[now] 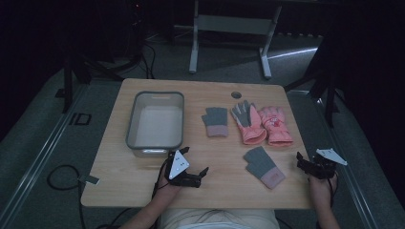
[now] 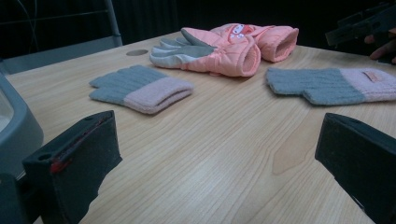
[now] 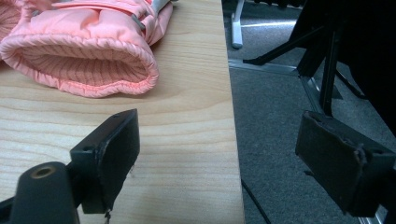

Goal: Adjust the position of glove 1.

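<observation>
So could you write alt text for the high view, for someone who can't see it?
Four gloves lie on a wooden table: two grey knit ones with pink cuffs and a pink padded pair. A grey bin stands to their left. At the near edge a person holds the left gripper and right gripper, jaws open, touching nothing.

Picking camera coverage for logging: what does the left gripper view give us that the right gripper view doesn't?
Left gripper view alone: two grey knit gloves with pink cuffs, one nearer the bin and one on the right, the grey bin's wall, the table's round hole, and the right gripper far off.
Right gripper view alone: the table's right edge, grey floor and dark stand legs.
Both: the pink gloves, wooden tabletop, own black fingers spread apart.
</observation>
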`<state>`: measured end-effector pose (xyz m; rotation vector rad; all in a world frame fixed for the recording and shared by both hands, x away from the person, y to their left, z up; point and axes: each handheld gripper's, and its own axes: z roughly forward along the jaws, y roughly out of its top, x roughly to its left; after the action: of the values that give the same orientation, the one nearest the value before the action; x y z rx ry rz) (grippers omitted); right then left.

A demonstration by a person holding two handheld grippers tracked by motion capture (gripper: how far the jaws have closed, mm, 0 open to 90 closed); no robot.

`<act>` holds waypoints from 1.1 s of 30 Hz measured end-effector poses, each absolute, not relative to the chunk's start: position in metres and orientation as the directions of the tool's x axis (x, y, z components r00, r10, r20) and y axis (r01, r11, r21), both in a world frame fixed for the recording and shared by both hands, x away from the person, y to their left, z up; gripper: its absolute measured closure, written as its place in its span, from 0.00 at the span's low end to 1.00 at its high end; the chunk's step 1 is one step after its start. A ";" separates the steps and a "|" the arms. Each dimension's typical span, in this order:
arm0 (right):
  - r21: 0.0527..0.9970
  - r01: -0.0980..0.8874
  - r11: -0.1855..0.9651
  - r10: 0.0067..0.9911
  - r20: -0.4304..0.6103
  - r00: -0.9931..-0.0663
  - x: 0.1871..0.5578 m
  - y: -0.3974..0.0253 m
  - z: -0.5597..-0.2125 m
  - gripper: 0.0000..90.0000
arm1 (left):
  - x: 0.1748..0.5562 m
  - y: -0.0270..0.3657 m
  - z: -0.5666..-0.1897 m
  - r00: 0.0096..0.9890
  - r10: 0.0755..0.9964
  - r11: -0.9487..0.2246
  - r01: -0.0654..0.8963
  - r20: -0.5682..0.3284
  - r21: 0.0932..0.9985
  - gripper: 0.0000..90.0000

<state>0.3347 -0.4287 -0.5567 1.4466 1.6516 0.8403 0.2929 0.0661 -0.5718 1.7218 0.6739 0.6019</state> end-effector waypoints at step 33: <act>0.913 0.369 0.171 0.983 -0.134 -0.124 0.341 -0.414 -0.482 0.15 | 0.294 0.067 -0.572 0.706 0.707 -0.192 0.142 0.037 0.971 0.00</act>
<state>0.3406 -0.4136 -0.4823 1.3154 1.6341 0.9510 0.2937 0.0670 -0.5718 1.7181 0.6834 0.5878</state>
